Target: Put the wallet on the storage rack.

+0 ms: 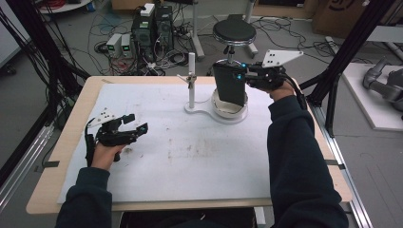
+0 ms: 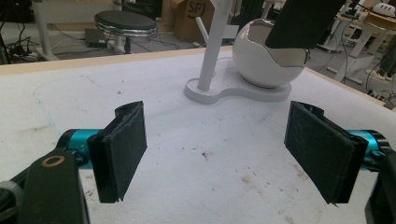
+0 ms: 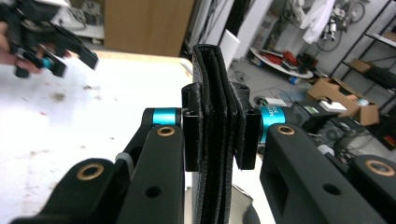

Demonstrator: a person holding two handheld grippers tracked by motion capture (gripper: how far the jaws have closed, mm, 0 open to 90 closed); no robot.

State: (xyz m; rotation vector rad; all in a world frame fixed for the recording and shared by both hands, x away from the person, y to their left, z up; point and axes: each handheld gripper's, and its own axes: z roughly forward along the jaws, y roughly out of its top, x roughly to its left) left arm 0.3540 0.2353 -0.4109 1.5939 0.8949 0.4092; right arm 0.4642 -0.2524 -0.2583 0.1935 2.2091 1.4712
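The right hand-held gripper [image 1: 243, 76] pinches a flat black leather wallet [image 1: 229, 84], standing tall, its bottom end dipping into the round white bowl [image 1: 230, 110]. The left hand-held gripper [image 1: 133, 124], spread wide, waits far from that bowl.

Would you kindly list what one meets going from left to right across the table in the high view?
left gripper → white stand → black wallet held upright over the white bowl → right gripper
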